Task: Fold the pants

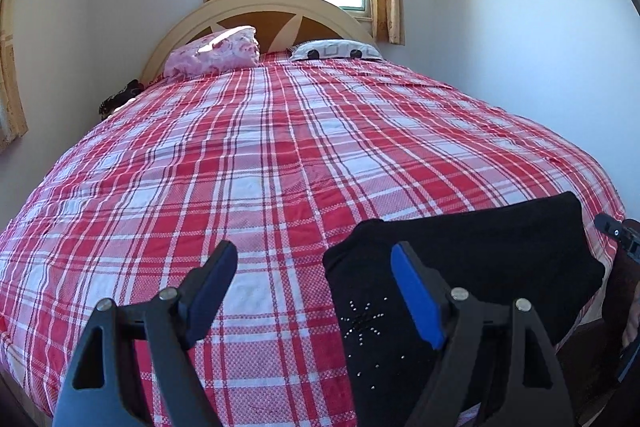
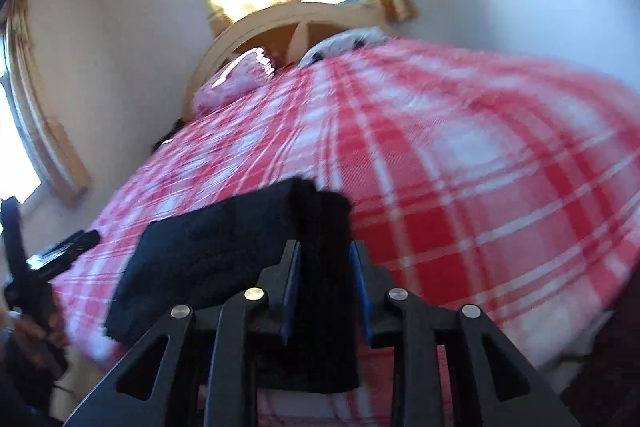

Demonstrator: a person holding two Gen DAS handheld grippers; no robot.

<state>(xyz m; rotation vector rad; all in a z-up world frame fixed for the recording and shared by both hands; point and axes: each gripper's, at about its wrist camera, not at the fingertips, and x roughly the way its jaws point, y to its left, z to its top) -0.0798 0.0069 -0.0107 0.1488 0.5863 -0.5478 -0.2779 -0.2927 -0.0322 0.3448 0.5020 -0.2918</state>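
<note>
Black pants (image 1: pixel 500 247) lie folded into a thick block near the foot corner of a red plaid bed (image 1: pixel 240 155), with a stud starburst on the near part. My left gripper (image 1: pixel 314 251) hovers open and empty, its right finger over the pants' left edge and its left finger over bare cover. In the right wrist view, my right gripper (image 2: pixel 325 247) has a strip of the pants (image 2: pixel 208 247) filling the narrow gap between its blue pads, and the fold rises just past the tips. That view is blurred. The right gripper's tip (image 1: pixel 616 231) shows at the left view's edge.
Pink pillow (image 1: pixel 216 53) and a white patterned pillow (image 1: pixel 336 50) rest against the curved headboard (image 1: pixel 280 3) under a curtained window. White walls flank the bed. The plaid cover (image 2: pixel 480 167) stretches wide beyond the pants. The left gripper (image 2: pixel 60 251) and a hand show at the right view's left edge.
</note>
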